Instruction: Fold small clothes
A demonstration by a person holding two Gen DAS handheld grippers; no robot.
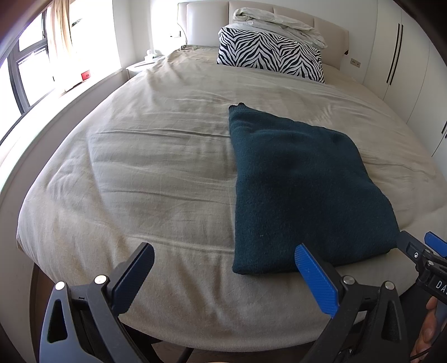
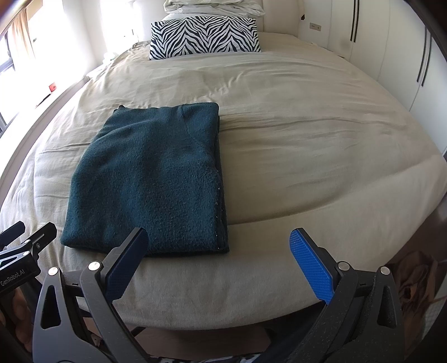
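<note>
My left claw (image 1: 225, 275) is wide open, nothing between the fingers, hanging over the near edge of the bed (image 1: 145, 173). Its blue pad (image 1: 315, 282) sits just in front of the sweater's near edge; can't tell if it touches. My right claw (image 2: 219, 261) is also spread wide and empty, at the same near edge, w/ its dark finger (image 2: 125, 268) overlapping the sweater's near edge in view; contact unclear.

Sweater (image 2: 151, 178): dark teal knit, folded into a rough rectangle, lying flat on the beige cover, near the bed's near edge, about mid-width. Stacked layer edges show along its right side. From the left cam the right claw shows at the sweater's near right corner.

Zebra-print pillow (image 2: 204, 36) at the far end by the headboard, rumpled white bedding (image 1: 279, 23) piled on top of it. Well apart from the sweater. Wardrobe doors (image 1: 396, 53) along the right side, window (image 1: 25, 64) on the left.
</note>
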